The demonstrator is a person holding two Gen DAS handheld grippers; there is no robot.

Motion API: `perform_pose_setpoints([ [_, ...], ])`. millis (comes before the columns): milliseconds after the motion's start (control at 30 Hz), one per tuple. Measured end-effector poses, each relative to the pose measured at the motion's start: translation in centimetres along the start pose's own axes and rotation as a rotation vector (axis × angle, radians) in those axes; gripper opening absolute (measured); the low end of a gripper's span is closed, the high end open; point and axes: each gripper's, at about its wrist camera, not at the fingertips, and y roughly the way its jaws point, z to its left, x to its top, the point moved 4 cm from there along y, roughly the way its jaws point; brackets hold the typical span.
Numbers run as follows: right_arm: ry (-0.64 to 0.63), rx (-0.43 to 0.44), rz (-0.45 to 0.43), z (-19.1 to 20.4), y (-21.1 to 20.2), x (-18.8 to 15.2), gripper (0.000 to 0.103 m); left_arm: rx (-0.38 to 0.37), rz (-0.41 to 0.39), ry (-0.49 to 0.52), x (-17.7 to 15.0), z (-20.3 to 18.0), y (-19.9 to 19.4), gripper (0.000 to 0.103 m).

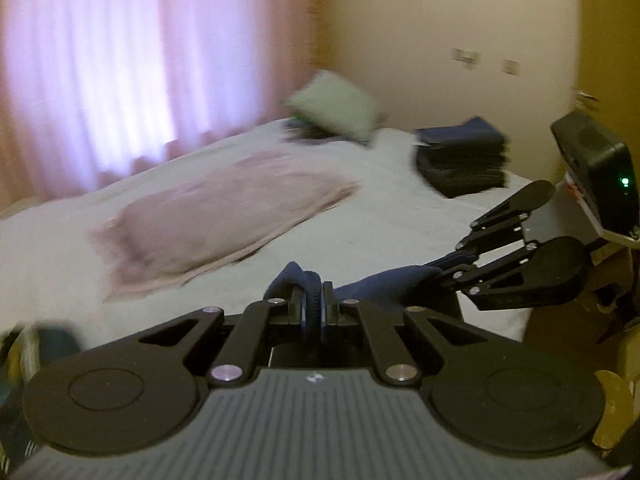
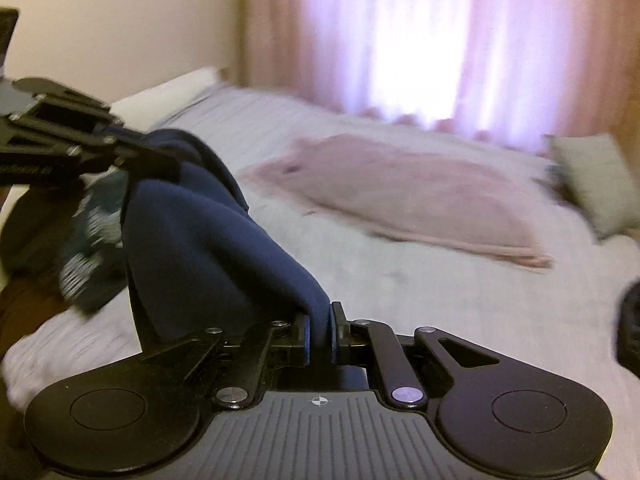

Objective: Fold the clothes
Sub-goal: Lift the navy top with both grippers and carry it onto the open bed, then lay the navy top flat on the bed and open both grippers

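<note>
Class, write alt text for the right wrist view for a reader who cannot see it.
The right gripper is shut on a navy garment, which the left gripper also grips, above a pale bed. A pink garment lies flat behind, before pink curtains.

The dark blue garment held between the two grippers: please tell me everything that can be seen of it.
The dark blue garment looks like soft, thick knit fabric, plain in colour, bunched and creased rather than flat. It hangs above the pale bed cover, stretched between both tools. The right gripper is shut on one bunched edge; the left gripper pinches another edge, seemingly ribbed. A patterned inner part shows near the left gripper. What kind of garment it is cannot be told.
</note>
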Motion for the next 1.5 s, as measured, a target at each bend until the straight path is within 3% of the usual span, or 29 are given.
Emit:
perform_pose_setpoints([
  [200, 0.060, -0.207, -0.140, -7.2, -4.4, 2.9, 0.000, -0.077, -0.139, 0.218, 11.1, -3.3, 5.2, 0.004],
  [300, 0.093, -0.248, -0.070, -7.3, -4.2, 0.2, 0.000, -0.093, -0.259, 0.335, 16.1, -5.6, 4.9, 0.004],
  [367, 0.114, -0.275, -0.023, -7.4, -4.2, -1.5, 0.000, -0.129, -0.308, 0.406, 17.2, -7.4, 4.2, 0.004],
  [400, 0.125, -0.288, 0.000, -7.4, -4.1, -2.4, 0.004, -0.153, -0.322, 0.441, 17.3, -8.3, 4.0, 0.004],
  [433, 0.136, -0.302, 0.024, -7.4, -4.1, -3.3, 0.017, -0.181, -0.328, 0.472, 17.1, -9.2, 3.8, 0.004],
  [467, 0.147, -0.315, 0.047, -7.5, -4.1, -4.2, 0.056, -0.221, -0.298, 0.491, 16.1, -10.1, 4.0, 0.004],
  [500, 0.157, -0.329, 0.071, -7.5, -4.0, -5.1, 0.084, -0.279, -0.242, 0.500, 14.4, -11.1, 4.7, 0.004],
  [633, 0.238, -0.337, 0.226, -6.5, -3.3, -10.4, 0.084, -0.459, 0.067, 0.498, 5.2, -13.6, 9.5, 0.012],
  [767, 0.281, -0.297, 0.304, -5.8, -0.9, -12.1, 0.084, -0.464, 0.256, 0.434, -2.2, -12.8, 13.3, 0.014],
  [900, 0.272, -0.235, 0.323, -6.0, 3.5, -10.7, 0.084, -0.406, 0.339, 0.333, -5.2, -9.6, 15.6, 0.025],
  [1033, 0.235, -0.126, 0.322, -7.4, 13.5, -9.2, 0.083, -0.294, 0.379, 0.282, -6.7, -6.3, 16.9, 0.029],
  [1167, 0.227, -0.025, 0.381, -7.8, 22.1, -9.1, 0.083, -0.173, 0.410, 0.207, -6.3, -3.1, 17.0, 0.030],
  [1400, 0.124, 0.005, 0.481, -6.6, 33.1, -10.6, 0.083, 0.058, 0.479, 0.015, -6.5, 0.5, 17.1, 0.040],
  [1433, 0.094, -0.008, 0.496, -6.5, 34.0, -11.0, 0.080, 0.075, 0.493, -0.011, -7.0, 0.7, 17.1, 0.040],
  [1467, 0.063, -0.020, 0.511, -6.4, 34.8, -11.3, 0.055, 0.093, 0.507, -0.038, -7.6, 1.0, 17.1, 0.040],
  [1500, 0.072, -0.017, 0.517, -6.6, 35.1, -11.4, 0.039, 0.110, 0.521, -0.064, -8.1, 1.2, 17.1, 0.040],
])
